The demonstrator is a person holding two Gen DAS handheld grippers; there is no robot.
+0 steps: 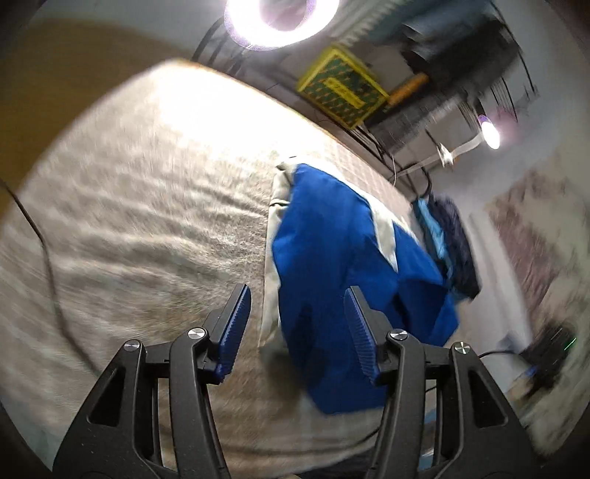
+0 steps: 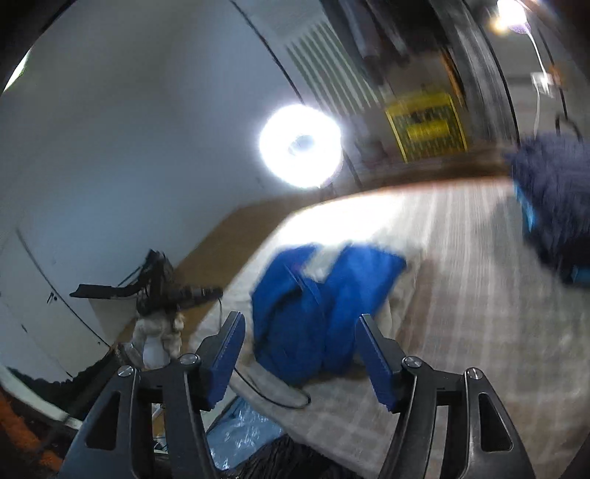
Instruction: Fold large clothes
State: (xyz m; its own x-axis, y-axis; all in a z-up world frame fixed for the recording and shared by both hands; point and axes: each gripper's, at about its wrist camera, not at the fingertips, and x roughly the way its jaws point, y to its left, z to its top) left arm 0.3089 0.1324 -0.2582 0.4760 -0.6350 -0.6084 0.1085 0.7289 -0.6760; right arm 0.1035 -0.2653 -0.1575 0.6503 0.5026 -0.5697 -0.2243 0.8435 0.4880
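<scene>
Both views motion-blurred, edges smeared. Left gripper [image 1: 297, 324] nearest in its own view, jaws spread, nothing pinched; blue ribbed pads [image 1: 236, 328] clear of the cloth, though the right finger overlaps the garment in the picture and contact there can't be told. It points down at the bed [image 1: 147, 221], covered in a beige checked sheet. Blue garment [image 1: 343, 280] lies bunched on the sheet just beyond the fingers, with pale grey-white panels along its left edge; its near end is hidden behind the right finger. Farther right, a dark navy and light-blue cloth heap [image 1: 450, 247] at the bed's edge, type unclear. Beyond the bed, a yellow-green patterned box [image 1: 341, 88] and a ring light [image 1: 282, 18], cut off at the top. Right gripper [image 2: 300, 344] also has jaws apart, empty, tilted down toward the same blue garment [image 2: 317, 306], which sits crumpled just past the fingertips. A black cable [image 2: 273, 396] loops on the sheet near the left finger. Blurred navy heap [image 2: 553, 206] far right, cut off. Ring light [image 2: 300, 145] far behind; dark stand-like object at left [image 2: 155, 287], hard to make out.
</scene>
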